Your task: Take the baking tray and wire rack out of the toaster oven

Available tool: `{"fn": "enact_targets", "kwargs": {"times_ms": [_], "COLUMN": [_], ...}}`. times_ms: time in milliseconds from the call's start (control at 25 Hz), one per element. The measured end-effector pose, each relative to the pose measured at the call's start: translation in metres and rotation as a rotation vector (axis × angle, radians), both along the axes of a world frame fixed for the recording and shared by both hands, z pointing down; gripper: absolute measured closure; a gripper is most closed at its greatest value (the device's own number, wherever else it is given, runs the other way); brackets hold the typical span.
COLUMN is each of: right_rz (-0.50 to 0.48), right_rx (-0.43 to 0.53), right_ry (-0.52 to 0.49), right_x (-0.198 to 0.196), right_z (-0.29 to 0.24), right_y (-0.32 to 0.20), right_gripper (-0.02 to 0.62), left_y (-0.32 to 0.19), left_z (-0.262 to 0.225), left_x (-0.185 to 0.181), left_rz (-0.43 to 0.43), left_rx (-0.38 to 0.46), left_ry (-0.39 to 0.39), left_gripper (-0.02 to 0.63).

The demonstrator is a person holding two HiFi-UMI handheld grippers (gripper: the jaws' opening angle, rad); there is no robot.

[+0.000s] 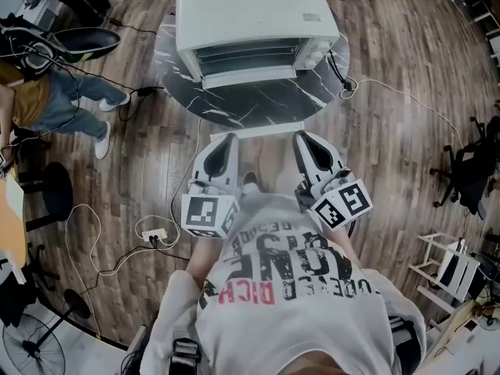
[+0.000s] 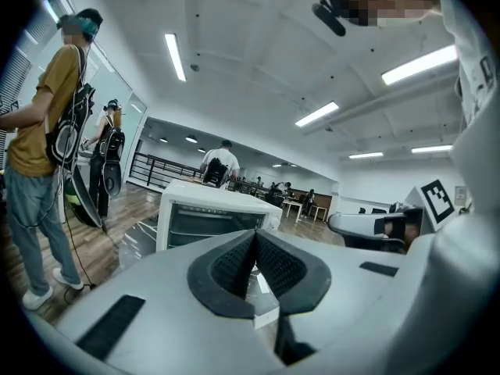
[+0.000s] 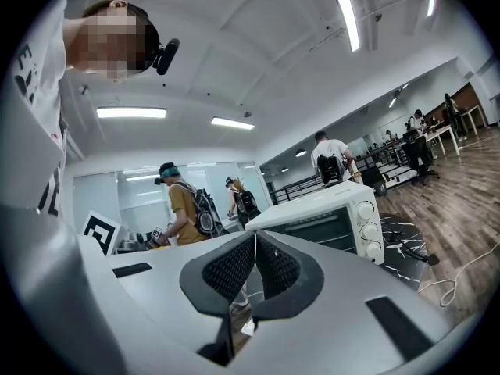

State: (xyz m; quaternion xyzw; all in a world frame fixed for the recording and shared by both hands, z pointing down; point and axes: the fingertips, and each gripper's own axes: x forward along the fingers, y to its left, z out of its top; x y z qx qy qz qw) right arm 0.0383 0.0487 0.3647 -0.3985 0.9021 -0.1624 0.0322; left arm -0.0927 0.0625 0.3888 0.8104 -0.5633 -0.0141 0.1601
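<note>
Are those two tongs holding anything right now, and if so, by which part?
Nothing is held. The left tongs and the right tongs are both shut and empty, short of the toaster oven, whose door is closed.

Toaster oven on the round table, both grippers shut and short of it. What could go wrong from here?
1. The toaster oven door looks closed, and the left gripper and right gripper are both shut. Unopened, they would likely shove the oven, not grip its door.
2. The oven covers much of the round table; a hard pull may drag it forward.
3. A power strip lies on the floor by the person's feet: trip risk.
</note>
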Motion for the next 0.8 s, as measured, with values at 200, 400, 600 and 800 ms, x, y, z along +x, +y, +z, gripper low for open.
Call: {"fn": "enact_targets", "kwargs": {"times_ms": [200, 400, 600, 800], "right_rz": [0.028, 0.027, 0.000, -0.033], "right_rx": [-0.041, -0.079, -0.104, -0.146], "right_ry": [0.003, -0.006, -0.012, -0.060], "right_x": [0.003, 0.006, 0.011, 0.022], "right_z": [0.013, 0.025, 0.033, 0.036], "right_y": [-0.006, -0.016, -0.037, -0.075], "right_gripper": [0.592, 0.592, 0.592, 0.592], "left_y": [-0.004, -0.012, -0.029, -0.061], "left_z": [0.010, 0.018, 0.023, 0.020], "left_x": [0.000, 0.005, 0.007, 0.015], "left_rz": [0.014, 0.017, -0.016, -0.068], "left_rx": [-0.032, -0.061, -0.076, -0.075], "left_ry": [0.001, -0.003, 0.017, 0.018], "left_gripper": [0.604, 0.604, 0.603, 0.604]}}
